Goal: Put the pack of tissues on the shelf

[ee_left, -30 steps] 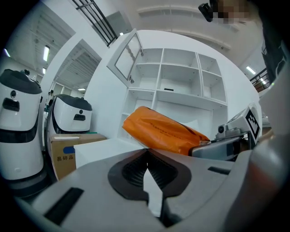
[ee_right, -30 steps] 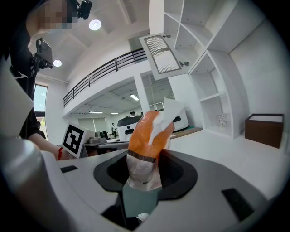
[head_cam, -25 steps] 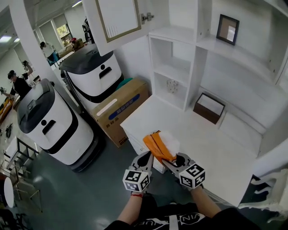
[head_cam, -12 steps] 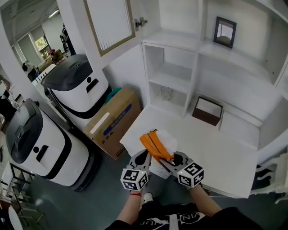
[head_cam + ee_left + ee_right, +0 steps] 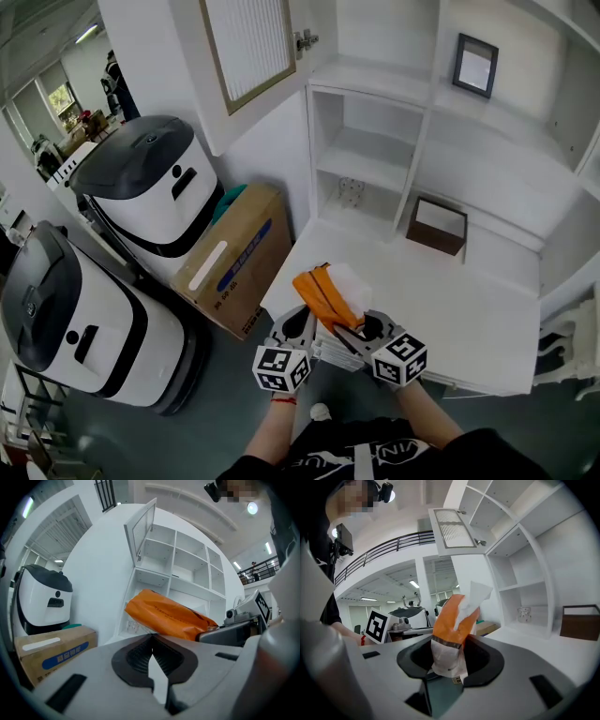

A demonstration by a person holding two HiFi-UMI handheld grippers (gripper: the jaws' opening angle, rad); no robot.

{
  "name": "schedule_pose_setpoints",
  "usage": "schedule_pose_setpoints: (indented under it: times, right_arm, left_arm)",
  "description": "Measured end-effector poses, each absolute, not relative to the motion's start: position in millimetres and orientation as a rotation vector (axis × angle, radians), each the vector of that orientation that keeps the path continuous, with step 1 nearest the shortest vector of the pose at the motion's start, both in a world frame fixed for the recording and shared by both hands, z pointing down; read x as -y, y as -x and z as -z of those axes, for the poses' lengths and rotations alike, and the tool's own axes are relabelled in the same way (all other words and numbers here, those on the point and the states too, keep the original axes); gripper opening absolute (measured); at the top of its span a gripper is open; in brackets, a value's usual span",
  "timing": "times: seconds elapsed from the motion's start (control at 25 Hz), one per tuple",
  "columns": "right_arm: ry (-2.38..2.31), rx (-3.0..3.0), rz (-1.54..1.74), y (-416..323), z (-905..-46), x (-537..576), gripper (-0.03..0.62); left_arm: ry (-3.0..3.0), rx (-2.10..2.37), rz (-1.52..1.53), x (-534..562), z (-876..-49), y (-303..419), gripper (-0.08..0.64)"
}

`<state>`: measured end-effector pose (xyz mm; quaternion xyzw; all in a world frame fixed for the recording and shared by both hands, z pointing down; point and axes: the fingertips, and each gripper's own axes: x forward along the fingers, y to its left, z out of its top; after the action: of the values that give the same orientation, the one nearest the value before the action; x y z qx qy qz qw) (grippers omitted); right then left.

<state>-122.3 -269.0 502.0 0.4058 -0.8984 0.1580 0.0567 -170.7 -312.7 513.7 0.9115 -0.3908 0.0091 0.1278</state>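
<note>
The pack of tissues (image 5: 322, 298) is orange with a white tissue sticking out of its top. It hangs over the near edge of the white counter (image 5: 450, 309), with my right gripper (image 5: 349, 335) shut on its lower end. In the right gripper view the pack (image 5: 452, 620) rises straight up from the jaws of that gripper (image 5: 449, 656). My left gripper (image 5: 302, 321) sits just left of the pack, shut and empty. Its view shows the left gripper (image 5: 152, 641) with jaws meeting, and the pack (image 5: 168, 616) beyond them. The white shelf unit (image 5: 367, 155) stands at the back of the counter.
A small glass (image 5: 352, 192) stands in the lowest shelf cubby. A brown box (image 5: 437, 225) rests on the counter and a picture frame (image 5: 474, 64) stands up high. A cabinet door (image 5: 249, 42) hangs open. On the floor at left are a cardboard box (image 5: 234, 251) and two white-and-black robots (image 5: 150, 187).
The head view has drifted, so the shelf, counter and floor robots sit differently in frame. Both grippers and the held pack keep the same pose relative to each other.
</note>
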Motion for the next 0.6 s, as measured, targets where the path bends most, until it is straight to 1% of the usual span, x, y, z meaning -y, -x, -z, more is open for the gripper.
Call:
schedule_pose_setpoints:
  times: [0.2,0.6]
  right_arm:
    - [-1.271,2.711,-0.467,134.9,-499.5,282.0,0.155]
    - [-1.335,2.690,-0.461,129.3,-498.2,319.1,0.155]
  left_arm:
    - [-2.672,1.100,0.006,327.4,-510.4,181.7,0.006]
    - [-2.694,1.049,0.024,366.6,-508.5,173.9,0.006]
